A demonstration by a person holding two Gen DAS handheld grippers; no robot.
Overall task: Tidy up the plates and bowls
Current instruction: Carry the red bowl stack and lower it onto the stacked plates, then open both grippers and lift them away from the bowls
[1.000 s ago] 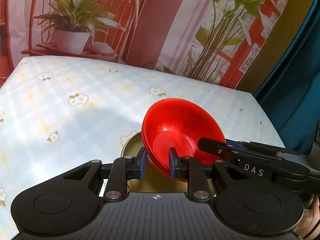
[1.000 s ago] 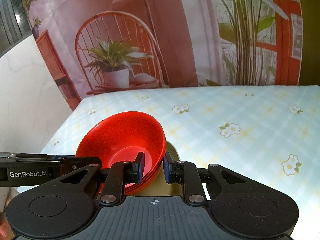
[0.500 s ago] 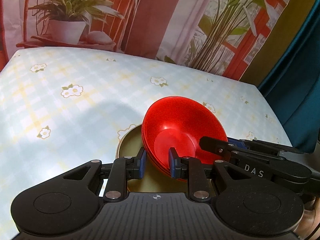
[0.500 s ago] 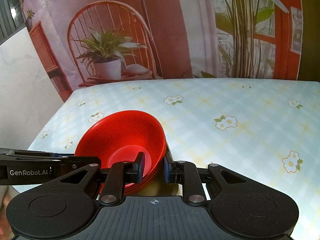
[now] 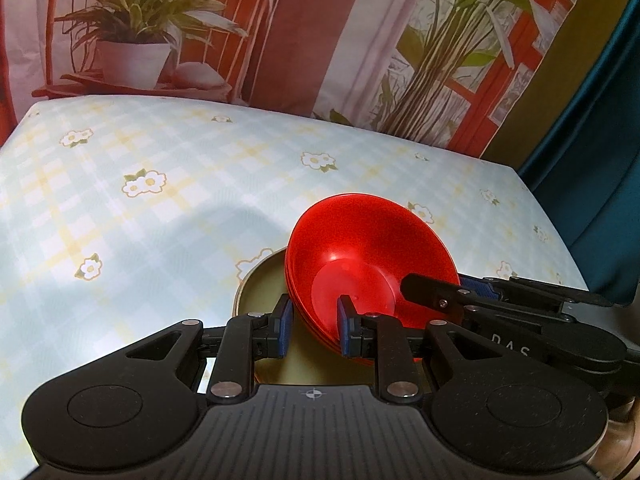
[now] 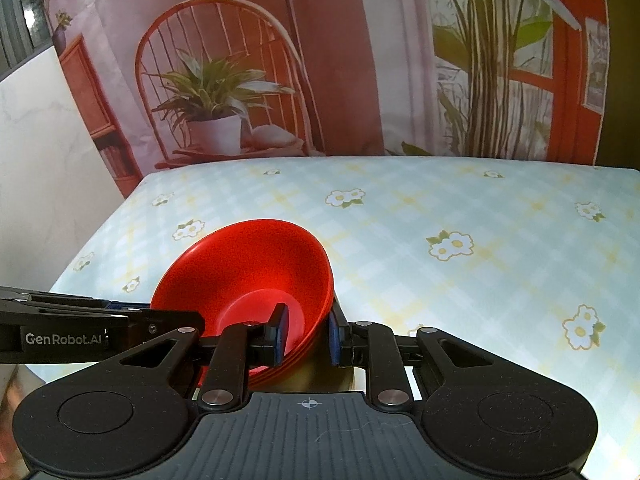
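A stack of nested red bowls (image 5: 368, 248) (image 6: 244, 272) sits over an olive-green plate (image 5: 260, 292) (image 6: 320, 376) on the flowered tablecloth. My left gripper (image 5: 315, 326) is shut on the stack's left rim, one blue pad inside the bowl and one outside. My right gripper (image 6: 306, 332) is shut on the opposite rim in the same way. Each wrist view shows the other gripper reaching in from the side: the right gripper (image 5: 480, 300) and the left gripper (image 6: 120, 320). The grippers and bowls hide most of the plate.
The table (image 6: 500, 216) is covered by a pale blue checked cloth with white flowers. A printed backdrop of a chair and plants (image 6: 216, 92) hangs behind its far edge. A teal curtain (image 5: 600, 160) hangs at the right, and a white wall (image 6: 40, 160) stands at the left.
Both grippers keep their hold on the bowl stack. The table and backdrop have shifted slightly in both views, and a little more of the plate's left rim shows.
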